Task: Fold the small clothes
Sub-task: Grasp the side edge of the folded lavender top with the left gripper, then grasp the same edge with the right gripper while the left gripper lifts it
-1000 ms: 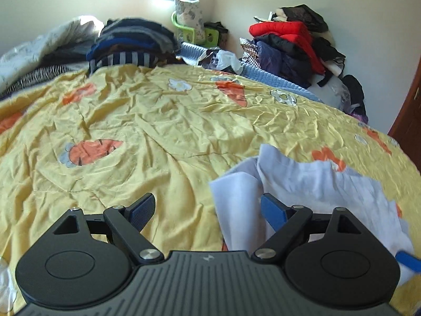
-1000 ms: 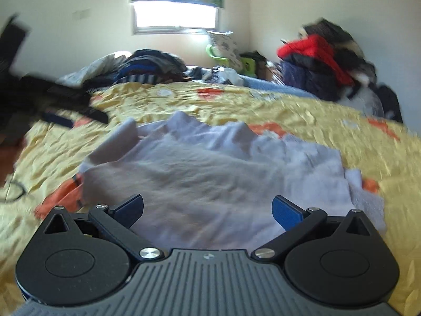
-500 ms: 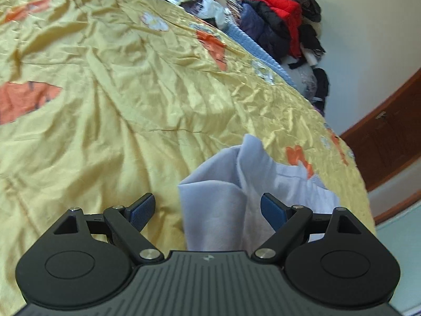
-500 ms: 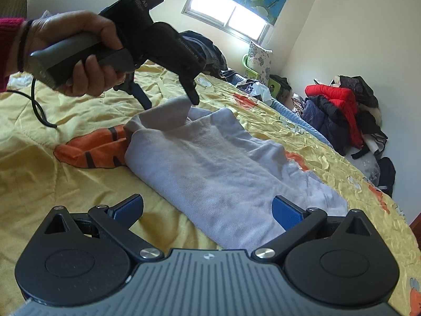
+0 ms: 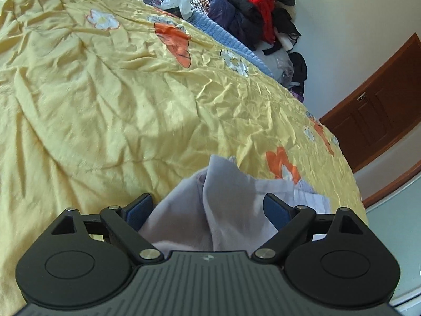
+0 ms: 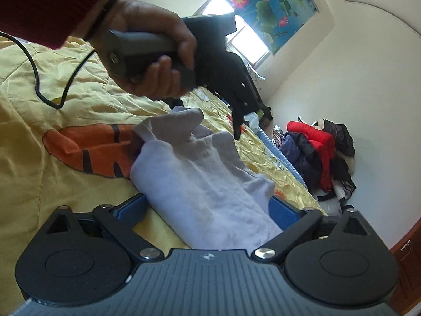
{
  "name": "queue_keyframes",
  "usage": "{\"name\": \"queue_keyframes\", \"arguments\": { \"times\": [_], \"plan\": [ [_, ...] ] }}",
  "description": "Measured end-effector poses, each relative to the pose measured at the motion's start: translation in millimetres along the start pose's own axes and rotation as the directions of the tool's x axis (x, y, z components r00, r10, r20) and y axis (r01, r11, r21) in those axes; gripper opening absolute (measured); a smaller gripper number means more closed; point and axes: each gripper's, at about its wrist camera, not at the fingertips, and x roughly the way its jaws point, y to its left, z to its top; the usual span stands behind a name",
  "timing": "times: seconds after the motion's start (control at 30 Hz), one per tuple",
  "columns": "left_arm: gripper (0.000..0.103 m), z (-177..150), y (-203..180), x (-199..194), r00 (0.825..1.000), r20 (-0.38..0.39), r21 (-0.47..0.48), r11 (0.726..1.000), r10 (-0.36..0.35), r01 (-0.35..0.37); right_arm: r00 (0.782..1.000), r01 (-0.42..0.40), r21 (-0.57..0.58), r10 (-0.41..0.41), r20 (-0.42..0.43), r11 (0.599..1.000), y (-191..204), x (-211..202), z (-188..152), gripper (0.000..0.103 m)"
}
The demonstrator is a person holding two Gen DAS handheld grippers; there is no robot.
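Item: lavender-grey garment (image 6: 208, 184), small, soft knit, laid on a yellow quilt (image 5: 105, 100) printed with orange carrots and white flowers. In the right wrist view it is seen running from 6 o'clock toward 11 o'clock, with a raised flap (image 6: 181, 121) stood up at its far end, beside an orange tiger motif (image 6: 89, 152) at 9 o'clock.

Left gripper (image 5: 208, 210): jaws are held spread wide, with blue pads (image 5: 139, 209) on either side of a bunched fold of the garment (image 5: 223, 205); nothing is pinched. In the right wrist view the same tool is seen at 12 o'clock, gripped by a hand (image 6: 155, 60) in a red sleeve, its black fingers (image 6: 236, 129) pointed down just beyond the raised flap; contact cannot be told.

Right gripper (image 6: 208, 210): jaws are likewise spread apart, the near end of the garment lying between the pads, unclamped.

Surroundings: a clothes pile (image 5: 252, 8) with a red jacket is noted at 1 o'clock in the left wrist view; a brown wooden door (image 5: 379, 105) at 3 o'clock; a lotus-print window blind (image 6: 265, 8) at 1 o'clock in the right wrist view.
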Motion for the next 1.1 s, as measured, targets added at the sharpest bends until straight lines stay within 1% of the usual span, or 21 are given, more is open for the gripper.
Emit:
{"name": "queue_keyframes", "arguments": {
  "times": [0.03, 0.07, 0.1, 0.13, 0.17, 0.2, 0.23, 0.27, 0.3, 0.33, 0.37, 0.43, 0.47, 0.53, 0.63, 0.73, 0.83, 0.93, 1.1],
  "plan": [
    [0.091, 2.0, -0.6, 2.5, 1.000, 0.003, -0.002, 1.000, 0.004, -0.004, 1.000, -0.009, -0.004, 0.009, 0.000, 1.000, 1.5, 2.7, 1.6, 0.073],
    [0.091, 3.5, -1.9, 4.0, 1.000, 0.008, -0.002, 1.000, 0.008, -0.008, 1.000, -0.019, -0.010, 0.019, 0.000, 1.000, 3.0, 4.8, 3.4, 0.069],
    [0.091, 4.7, -3.6, 5.6, 1.000, 0.011, 0.004, 1.000, 0.011, -0.011, 1.000, -0.022, -0.021, 0.022, 0.000, 1.000, 6.9, 6.0, 4.7, 0.062],
    [0.083, 5.6, -6.2, 7.6, 1.000, 0.012, 0.016, 1.000, 0.019, -0.019, 1.000, -0.029, -0.035, 0.029, 0.002, 0.999, 8.5, 7.7, 5.8, 0.054],
    [0.076, 6.3, -9.0, 10.3, 0.999, 0.009, 0.030, 0.999, 0.033, -0.033, 0.999, -0.039, -0.050, 0.039, 0.001, 0.998, 10.0, 9.8, 6.4, 0.049],
    [0.066, 6.3, -10.8, 13.3, 0.999, 0.002, 0.038, 0.998, 0.046, -0.046, 0.999, -0.046, -0.063, 0.046, -0.001, 0.997, 11.6, 11.7, 6.5, 0.040],
    [0.061, 5.9, -13.0, 15.0, 0.998, 0.003, 0.050, 0.997, 0.060, -0.060, 0.999, -0.050, -0.074, 0.050, -0.003, 0.996, 13.4, 12.6, 7.0, 0.033],
    [0.057, 5.6, -15.8, 16.1, 0.997, 0.005, 0.068, 0.995, 0.078, -0.078, 0.998, -0.055, -0.079, 0.055, -0.003, 0.995, 14.4, 13.3, 7.5, 0.031],
    [0.046, 4.7, -19.0, 17.1, 0.995, -0.001, 0.091, 0.991, 0.101, -0.101, 0.998, -0.059, -0.078, 0.059, -0.002, 0.995, 14.5, 13.2, 7.5, 0.028],
    [0.038, 4.0, -21.9, 18.1, 0.992, -0.001, 0.114, 0.985, 0.127, -0.126, 0.998, -0.064, -0.079, 0.064, -0.002, 0.995, 14.7, 13.6, 7.6, 0.026],
    [0.034, 3.4, -24.2, 18.5, 0.989, 0.001, 0.131, 0.980, 0.150, -0.149, 0.998, -0.069, -0.078, 0.069, -0.002, 0.995, 14.5, 14.1, 7.5, 0.026],
    [0.018, 1.9, -26.9, 18.5, 0.985, 0.004, 0.149, 0.974, 0.171, -0.170, 0.997, -0.075, -0.074, 0.075, 0.000, 0.994, 13.3, 14.5, 7.2, 0.021],
    [0.015, 1.2, -27.5, 17.9, 0.985, 0.006, 0.151, 0.974, 0.172, -0.171, 0.997, -0.079, -0.070, 0.079, 0.000, 0.994, 12.5, 15.3, 7.1, 0.020],
    [0.012, -0.8, -31.1, 15.7, 0.984, 0.023, 0.167, 0.969, 0.179, -0.180, 0.996, -0.084, -0.060, 0.085, 0.009, 0.995, 9.2, 15.3, 6.5, 0.016],
    [0.011, -4.8, -41.7, 11.0, 0.977, 0.057, 0.205, 0.955, 0.205, -0.212, 0.995, -0.097, -0.028, 0.098, 0.021, 0.995, 3.1, 15.2, 5.9, 0.014],
    [0.011, -4.2, -49.4, 6.6, 0.972, 0.069, 0.200, 0.951, 0.226, -0.236, 0.994, -0.105, 0.012, 0.104, 0.045, 0.994, -4.9, 10.2, 4.5, 0.013],
    [0.011, -0.8, -56.6, 2.1, 0.969, 0.072, 0.192, 0.950, 0.238, -0.247, 0.991, -0.124, 0.084, 0.119, 0.064, 0.989, -19.5, 4.0, 3.4, 0.012],
    [0.011, 3.3, -65.5, -2.0, 0.967, 0.071, 0.187, 0.949, 0.244, -0.254, 0.988, -0.141, 0.172, 0.128, 0.087, 0.975, -36.6, -2.9, 1.2, 0.011],
    [0.011, 7.4, -83.9, -6.9, 0.963, 0.083, 0.196, 0.944, 0.255, -0.267, 0.982, -0.180, 0.314, 0.152, 0.111, 0.932, -65.6, -13.4, -7.6, 0.009]
  ]
}}
